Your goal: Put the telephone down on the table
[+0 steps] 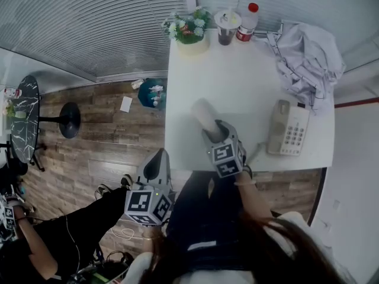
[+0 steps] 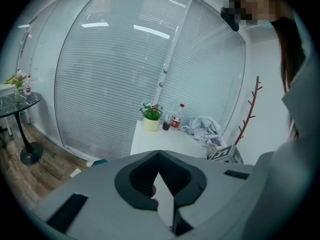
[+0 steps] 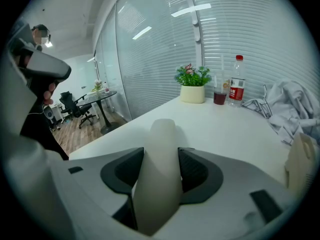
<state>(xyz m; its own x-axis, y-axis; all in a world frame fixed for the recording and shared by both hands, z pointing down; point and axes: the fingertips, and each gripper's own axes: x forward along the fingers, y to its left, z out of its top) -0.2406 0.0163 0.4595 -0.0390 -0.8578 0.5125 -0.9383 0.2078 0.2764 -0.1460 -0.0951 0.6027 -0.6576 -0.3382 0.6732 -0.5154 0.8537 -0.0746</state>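
Note:
A cream telephone handset sits between the jaws of my right gripper, which is shut on it just above the near part of the white table. One end of the handset sticks out past the jaws. The telephone base with its keypad lies on the table's right side, apart from the handset. My left gripper hangs off the table's near left corner over the wooden floor. Its jaws meet at the tips and hold nothing.
At the table's far edge stand a potted plant, a dark drink cup and a red-capped bottle. A crumpled light garment covers the far right corner. A round black side table and another person are at the left.

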